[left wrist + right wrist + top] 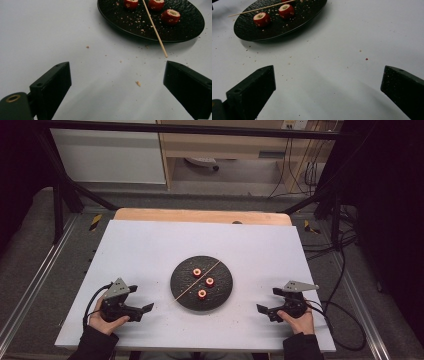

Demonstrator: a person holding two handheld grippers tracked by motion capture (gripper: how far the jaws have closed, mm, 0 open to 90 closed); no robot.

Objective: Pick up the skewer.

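Both grippers rest low on the white tabletop (150, 245), left gripper (142, 312) and right gripper (266, 312), fingers spread and empty. Ahead on the black plate (180, 292) lie three red fruit pieces (202, 293) and a skewer (192, 284) — likely the start; next, reach in and grasp the skewer.

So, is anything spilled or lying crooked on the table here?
Yes. Crumbs are scattered on the plate and the white table around it. The skewer lies slantwise across the plate, its lower end sticking out over the rim.

Black round plate (180, 292), three red pieces (209, 282), thin skewer (186, 291) across
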